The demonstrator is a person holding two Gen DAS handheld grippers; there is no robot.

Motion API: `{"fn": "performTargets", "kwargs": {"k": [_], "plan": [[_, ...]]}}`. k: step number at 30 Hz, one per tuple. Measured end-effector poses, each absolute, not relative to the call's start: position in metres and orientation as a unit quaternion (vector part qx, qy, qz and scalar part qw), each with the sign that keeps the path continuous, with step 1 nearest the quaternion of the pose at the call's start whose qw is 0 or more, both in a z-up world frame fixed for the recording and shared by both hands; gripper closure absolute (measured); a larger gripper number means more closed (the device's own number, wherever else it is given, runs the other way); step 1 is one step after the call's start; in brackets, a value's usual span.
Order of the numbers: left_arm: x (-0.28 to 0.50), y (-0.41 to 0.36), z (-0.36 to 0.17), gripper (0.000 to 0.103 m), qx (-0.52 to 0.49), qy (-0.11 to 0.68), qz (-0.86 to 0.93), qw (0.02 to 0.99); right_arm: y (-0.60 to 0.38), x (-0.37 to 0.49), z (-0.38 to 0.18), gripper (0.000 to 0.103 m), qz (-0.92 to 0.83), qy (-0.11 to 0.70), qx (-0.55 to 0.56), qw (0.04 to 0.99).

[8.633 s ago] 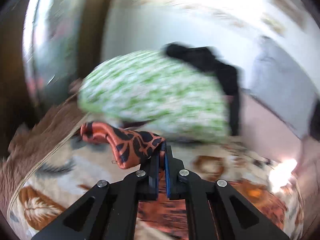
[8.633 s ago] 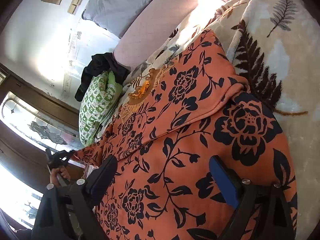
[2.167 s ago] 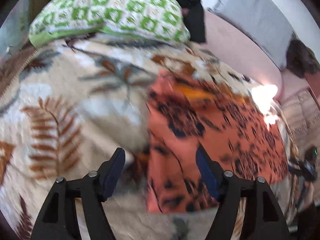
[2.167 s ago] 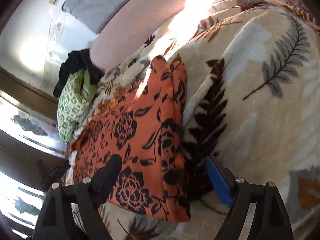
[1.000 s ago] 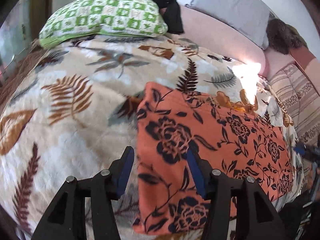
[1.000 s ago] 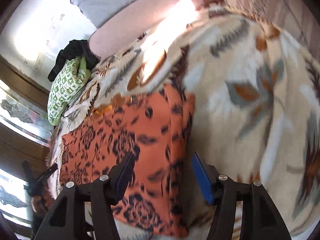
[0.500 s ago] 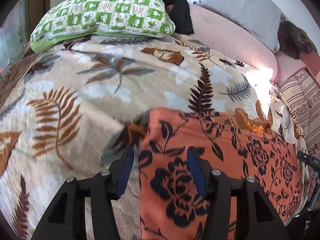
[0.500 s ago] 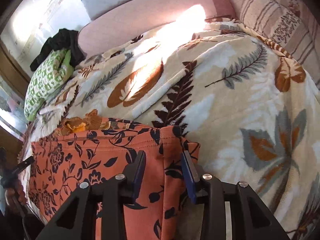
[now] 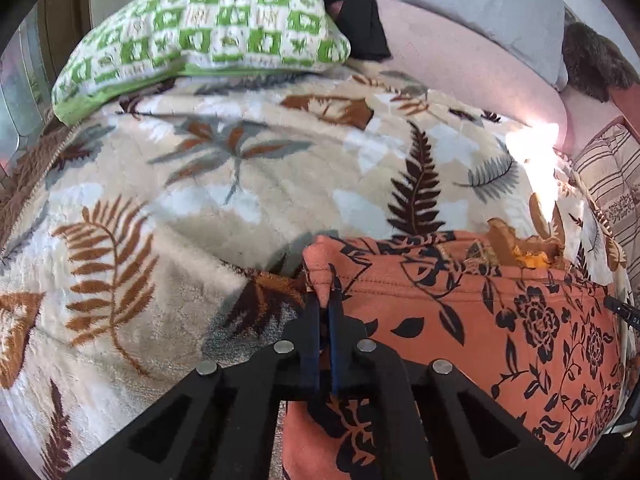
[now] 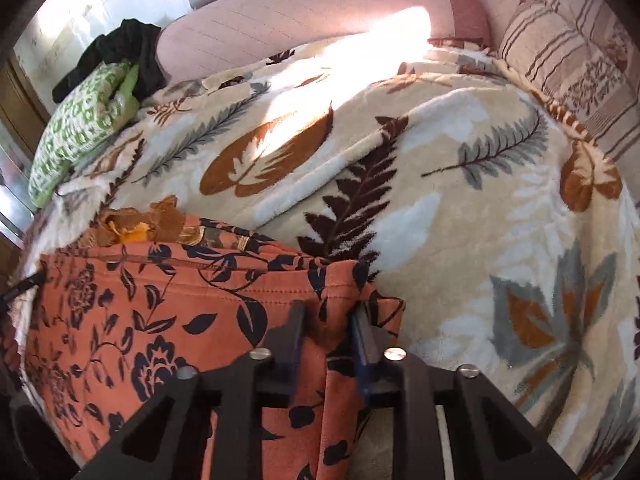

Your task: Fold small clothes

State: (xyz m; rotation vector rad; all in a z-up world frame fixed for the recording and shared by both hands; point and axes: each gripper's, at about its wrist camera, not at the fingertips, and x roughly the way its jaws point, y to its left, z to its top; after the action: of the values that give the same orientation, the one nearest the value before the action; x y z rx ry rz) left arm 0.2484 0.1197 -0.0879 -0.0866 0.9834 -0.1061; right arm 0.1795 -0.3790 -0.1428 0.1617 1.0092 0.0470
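Note:
An orange garment with black flowers [image 9: 500, 320] lies folded on the leaf-print blanket [image 9: 240, 200]. My left gripper [image 9: 325, 304] is shut on the garment's far left corner. In the right wrist view the same garment [image 10: 160, 312] fills the lower left. My right gripper [image 10: 326, 316] straddles the garment's far right corner with cloth between the fingers; its jaws stand partly closed with a narrow gap. A mustard lining shows at the garment's far edge [image 10: 132, 228].
A green-and-white pillow [image 9: 200, 36] and black clothing [image 9: 352, 12] lie at the far left. A grey pillow [image 9: 480, 12] and pink bolster [image 10: 300, 20] line the back. A striped cushion [image 10: 572, 56] sits at the right.
Both grippers have come down onto the garment's far corners. The left has closed fully on its corner; the right has narrowed around its corner.

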Motion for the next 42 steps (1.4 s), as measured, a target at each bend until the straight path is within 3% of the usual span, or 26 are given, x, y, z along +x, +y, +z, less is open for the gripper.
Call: {"fn": "performTargets", "kwargs": {"k": [7, 10, 12, 14, 16, 18, 21, 24, 25, 26, 27, 28, 32, 34, 39, 42], "plan": [[0.237, 0.103, -0.042, 0.1, -0.017, 0.399, -0.066, 0.914, -0.387, 0.145, -0.092, 0.096, -0.012, 0.413, 0.055, 0.909], [0.259, 0.1, -0.07, 0.099, -0.01, 0.434, -0.045, 0.9, -0.404, 0.153, -0.107, 0.096, -0.033, 0.419, 0.093, 0.903], [0.277, 0.101, -0.101, 0.097, 0.005, 0.478, -0.018, 0.878, -0.408, 0.17, -0.137, 0.094, -0.006, 0.463, 0.124, 0.877], [0.281, 0.107, -0.114, 0.09, -0.004, 0.492, -0.007, 0.871, -0.41, 0.178, -0.161, 0.092, -0.008, 0.488, 0.134, 0.862], [0.274, 0.111, -0.101, 0.067, -0.011, 0.477, -0.002, 0.879, -0.412, 0.169, -0.16, 0.088, -0.021, 0.47, 0.145, 0.871], [0.26, 0.116, -0.079, 0.056, -0.011, 0.45, -0.004, 0.893, -0.413, 0.154, -0.146, 0.076, -0.038, 0.453, 0.142, 0.879], [0.229, 0.121, -0.047, 0.048, 0.004, 0.411, -0.011, 0.911, -0.412, 0.128, -0.117, 0.076, -0.038, 0.425, 0.139, 0.893], [0.191, 0.121, -0.027, 0.032, -0.009, 0.392, -0.029, 0.92, -0.4, 0.099, -0.098, 0.074, 0.03, 0.422, 0.192, 0.885], [0.178, 0.119, -0.024, 0.032, -0.012, 0.387, -0.036, 0.921, -0.391, 0.091, -0.096, 0.07, 0.059, 0.428, 0.209, 0.877], [0.164, 0.116, -0.024, 0.031, -0.014, 0.384, -0.045, 0.922, -0.382, 0.084, -0.097, 0.058, 0.088, 0.436, 0.225, 0.867], [0.151, 0.111, -0.026, 0.03, -0.015, 0.387, -0.056, 0.92, -0.372, 0.076, -0.102, 0.033, 0.117, 0.444, 0.241, 0.855], [0.14, 0.105, -0.031, 0.027, -0.017, 0.392, -0.065, 0.918, -0.364, 0.07, -0.108, 0.026, 0.137, 0.446, 0.255, 0.847], [0.126, 0.085, -0.082, 0.024, -0.005, 0.453, -0.079, 0.888, -0.368, 0.056, -0.16, 0.026, 0.094, 0.481, 0.301, 0.818], [0.125, 0.079, -0.114, 0.024, 0.039, 0.498, -0.051, 0.865, -0.379, 0.047, -0.163, 0.029, 0.09, 0.457, 0.349, 0.813], [0.11, 0.077, -0.091, 0.023, 0.039, 0.442, -0.058, 0.894, -0.365, 0.022, -0.122, 0.026, 0.114, 0.416, 0.32, 0.843], [0.107, 0.082, -0.094, 0.023, 0.017, 0.449, -0.061, 0.891, -0.379, 0.023, -0.156, 0.024, 0.069, 0.454, 0.333, 0.823]]}}
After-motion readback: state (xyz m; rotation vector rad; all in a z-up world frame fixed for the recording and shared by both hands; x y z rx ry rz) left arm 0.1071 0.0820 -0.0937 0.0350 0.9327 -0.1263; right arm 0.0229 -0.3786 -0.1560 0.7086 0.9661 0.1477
